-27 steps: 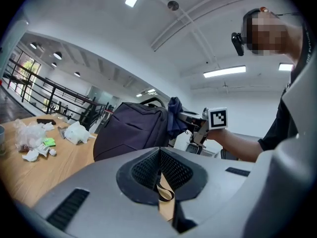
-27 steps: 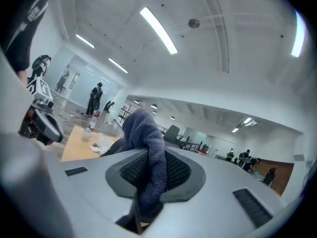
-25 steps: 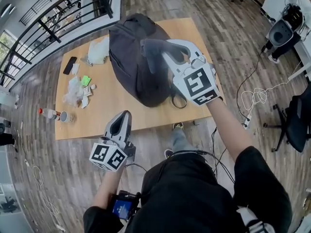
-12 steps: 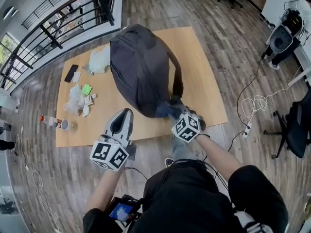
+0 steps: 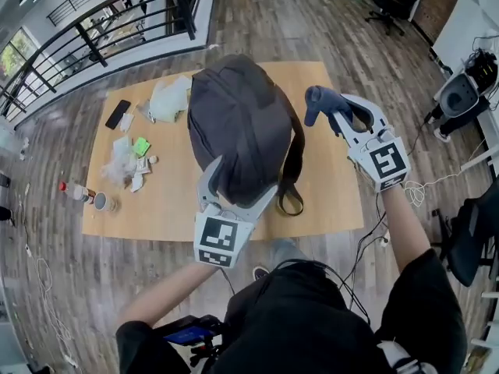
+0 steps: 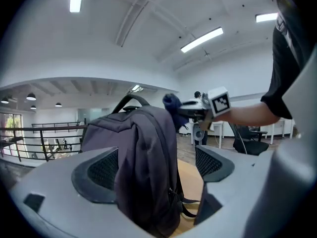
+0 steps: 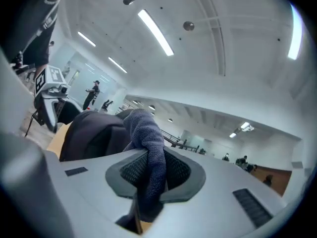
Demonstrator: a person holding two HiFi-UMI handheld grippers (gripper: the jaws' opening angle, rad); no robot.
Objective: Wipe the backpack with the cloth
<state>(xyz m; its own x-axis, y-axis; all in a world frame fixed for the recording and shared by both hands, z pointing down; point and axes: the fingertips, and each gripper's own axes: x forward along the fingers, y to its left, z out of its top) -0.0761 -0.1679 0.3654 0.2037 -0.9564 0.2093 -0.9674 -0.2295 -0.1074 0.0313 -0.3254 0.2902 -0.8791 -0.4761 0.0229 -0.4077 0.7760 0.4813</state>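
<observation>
Backpack (image 5: 238, 123), dark grey, sits in the middle of the wooden table (image 5: 335, 197); the left gripper view shows it rising from the tabletop with its carry handle (image 6: 130, 99) on top.

At the table's left edge a bottle (image 5: 75, 188) lies on its side with a small cup (image 5: 100, 201) just beside it. Further in are a dark phone (image 5: 118, 114), a heap of crumpled clear wrappers (image 5: 121, 158) and a small green packet (image 5: 139, 146). A white plastic bag (image 5: 168, 100) lies near the backpack's far left side.

The left gripper (image 5: 242, 184) is at the backpack's near end. Its jaws have just been opening and now stand spread wide, with the lower end of the backpack between them. In its own view the two dark pads (image 6: 96, 170) sit on either side of the fabric without squeezing it.

On the backpack's right side a shoulder strap (image 5: 295, 170) hangs down and loops onto the tabletop.

Right of that, the right gripper (image 5: 334, 114) is held above the table, apart from the backpack. Its jaws are clamped on the blue cloth (image 5: 320, 100), which bunches up over the fingertips. In the right gripper view the cloth (image 7: 151, 157) is pinched between the pads and hangs down through them, with the backpack behind it.
</observation>
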